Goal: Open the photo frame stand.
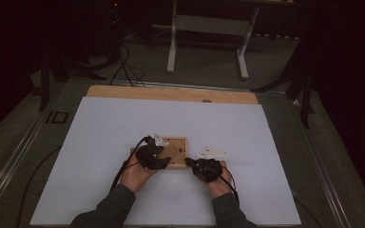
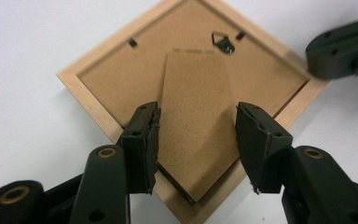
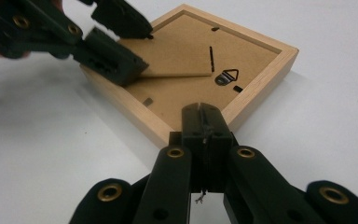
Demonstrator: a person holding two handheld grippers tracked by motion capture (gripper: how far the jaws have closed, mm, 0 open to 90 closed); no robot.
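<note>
Frame (image 1: 173, 152) lies face-down mid-table, near edge. Left gripper (image 2: 196, 140) is parted astride the stand flap (image 2: 196, 116), not pinching yet; right gripper (image 3: 204, 122) is clenched empty, tips pressing the frame's right corner. Risk — uneven pinch bends the flap at its hinge, or the frame skids if the right tips slip off.

Wooden picture frame (image 2: 193, 100) lies face down on white sheet, brown backing up. Stand flap (image 2: 196, 126) sits between left gripper (image 2: 196, 140) jaws; metal hanger (image 2: 223, 43) beyond them. Frame corner meets closed right gripper (image 3: 204, 122) tips.
</note>
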